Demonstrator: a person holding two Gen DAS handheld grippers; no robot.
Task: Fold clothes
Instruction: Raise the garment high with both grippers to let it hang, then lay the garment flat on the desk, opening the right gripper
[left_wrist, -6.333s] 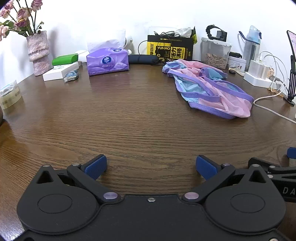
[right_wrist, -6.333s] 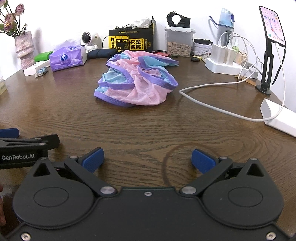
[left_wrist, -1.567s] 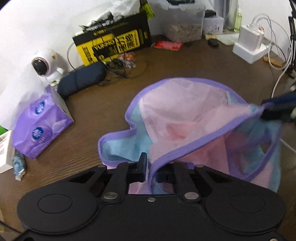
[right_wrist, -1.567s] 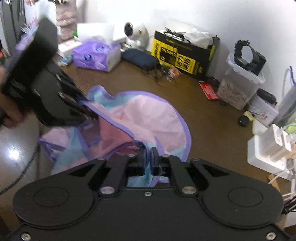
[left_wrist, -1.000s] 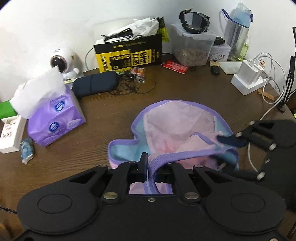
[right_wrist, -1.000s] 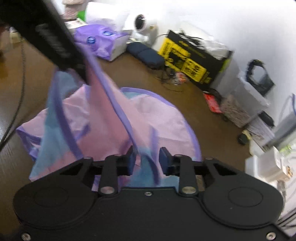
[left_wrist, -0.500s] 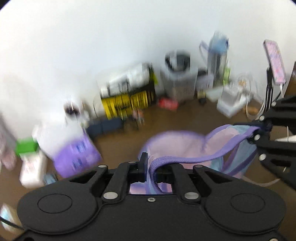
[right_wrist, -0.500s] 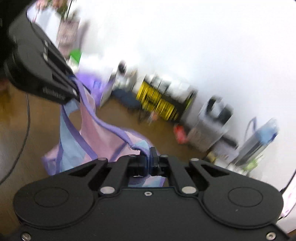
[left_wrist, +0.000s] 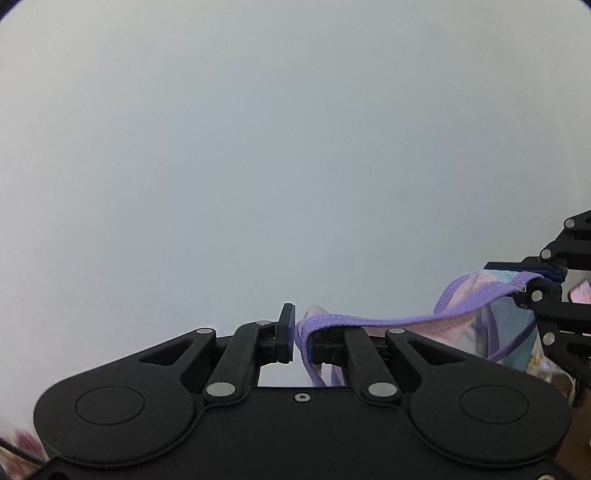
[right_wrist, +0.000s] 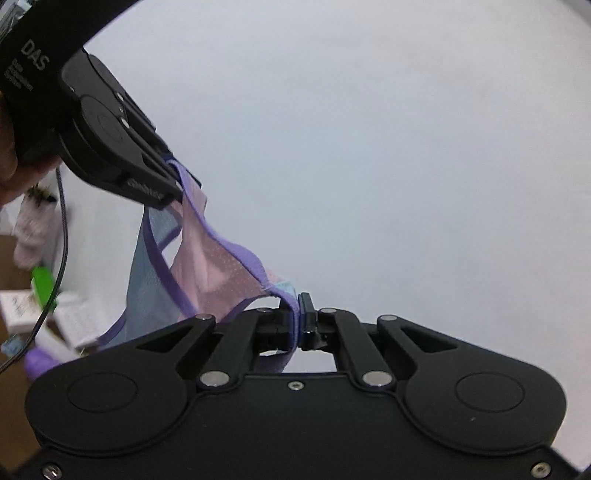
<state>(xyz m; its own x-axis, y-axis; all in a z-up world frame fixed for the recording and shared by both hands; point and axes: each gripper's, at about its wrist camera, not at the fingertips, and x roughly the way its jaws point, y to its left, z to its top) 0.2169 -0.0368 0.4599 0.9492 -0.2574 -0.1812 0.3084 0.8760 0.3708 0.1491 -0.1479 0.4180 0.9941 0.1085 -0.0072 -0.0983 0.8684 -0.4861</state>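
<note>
- left gripper (left_wrist: 301, 341): fingers pinching the purple trim of the garment (left_wrist: 472, 325), band looped over the right-hand pad and trailing down behind the jaw base.
- right gripper (right_wrist: 297, 321): fingers pressed together on the same purple trim, at another spot along the edge.
- garment in the air between the two grippers, pink and pale-blue mesh hanging in a loose drape below the band (right_wrist: 221, 243); lower hem out of sight behind the gripper bodies, so contact with the table cannot be told.
- step in hand, by judgement: holding the piece up by two points of one edge to let it hang open before laying it down.
- to do well: draw the two grips apart until the sagging band runs straight; keep both at one height so the cloth hangs square; avoid a jerk, since thin mesh could slip from a narrow pinch.
- check for twist: blue panel seems folded behind the pink one in the right wrist view.
- room: plain white wall (left_wrist: 295, 147) fills both views ahead, nothing close in front.
- edges: white boxes (right_wrist: 22, 314) and a green item (right_wrist: 44, 288) low at left, blurred; a cable (right_wrist: 61, 258) hangs beside the cloth, possible snag on the way down.
</note>
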